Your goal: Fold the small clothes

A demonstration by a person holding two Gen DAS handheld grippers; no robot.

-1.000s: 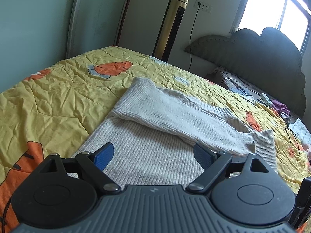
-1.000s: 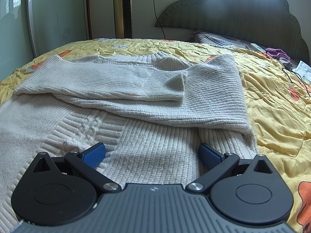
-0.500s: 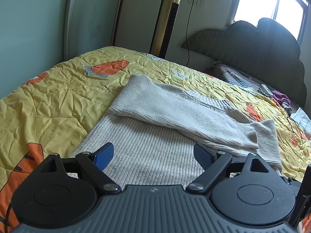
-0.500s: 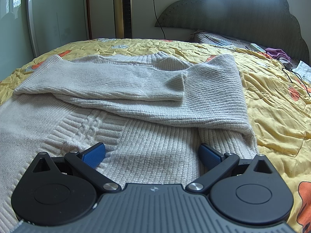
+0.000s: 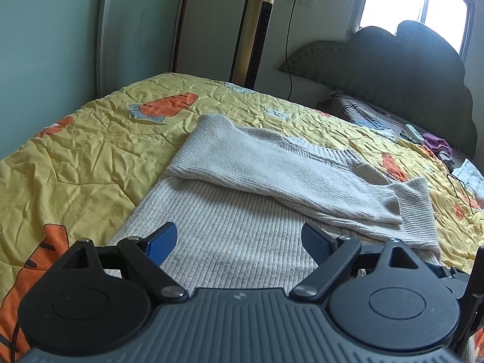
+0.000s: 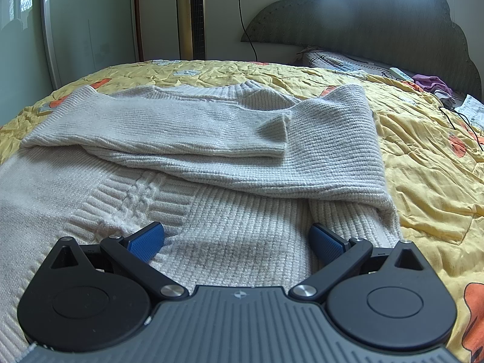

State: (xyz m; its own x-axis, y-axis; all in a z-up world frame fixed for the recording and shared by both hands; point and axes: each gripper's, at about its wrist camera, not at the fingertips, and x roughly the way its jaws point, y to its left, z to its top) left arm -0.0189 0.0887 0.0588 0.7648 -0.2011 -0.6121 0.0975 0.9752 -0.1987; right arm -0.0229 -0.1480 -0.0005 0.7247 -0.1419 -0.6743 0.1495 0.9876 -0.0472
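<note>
A cream knit sweater [image 5: 242, 230] lies flat on the yellow bedspread, with both sleeves folded across its chest. It also shows in the right wrist view [image 6: 187, 187]. My left gripper [image 5: 239, 242] is open and empty, just above the sweater's lower left part. My right gripper [image 6: 236, 240] is open and empty, low over the sweater's lower right part near its right edge. Part of the right gripper [image 5: 466, 278] shows at the right edge of the left wrist view.
The yellow bedspread [image 5: 75, 163] with orange carrot prints covers the bed. A grey headboard [image 6: 378, 27] stands at the far end, with a pillow, a power strip and purple cloth [image 6: 432, 81] near it. A gold tower fan [image 5: 257, 27] stands by the wall.
My left gripper has tilted up and drawn back a little, so the sweater sits lower in its view. The right gripper has not moved.
</note>
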